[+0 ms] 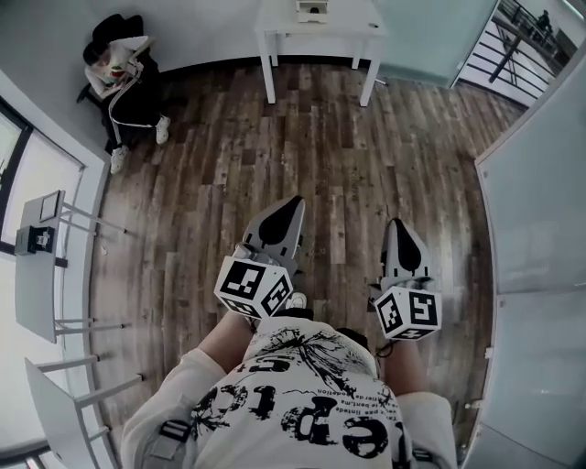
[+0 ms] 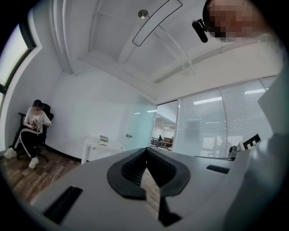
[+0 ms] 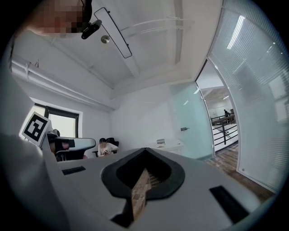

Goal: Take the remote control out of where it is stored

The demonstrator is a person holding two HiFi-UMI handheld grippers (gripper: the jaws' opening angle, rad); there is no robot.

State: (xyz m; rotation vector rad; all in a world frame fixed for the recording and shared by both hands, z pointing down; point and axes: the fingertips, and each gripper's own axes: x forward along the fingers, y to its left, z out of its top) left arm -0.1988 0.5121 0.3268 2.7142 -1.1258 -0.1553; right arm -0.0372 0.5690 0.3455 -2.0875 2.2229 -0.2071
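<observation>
I hold my left fingers [image 1: 284,223] and right fingers [image 1: 404,245] level and pressed together on nothing above the floor [image 1: 366,156], because the remote control is nowhere in sight, perhaps stored at the white table [image 1: 352,26] ahead.

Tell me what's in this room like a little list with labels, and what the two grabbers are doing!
Place: room with a wooden floor
Left gripper: jaws together, holding nothing
Right gripper: jaws together, holding nothing
Ahead: white table by the far wall, small box-like thing on it
Also there: seated person in the corner
Remote control: not seen in any view
</observation>
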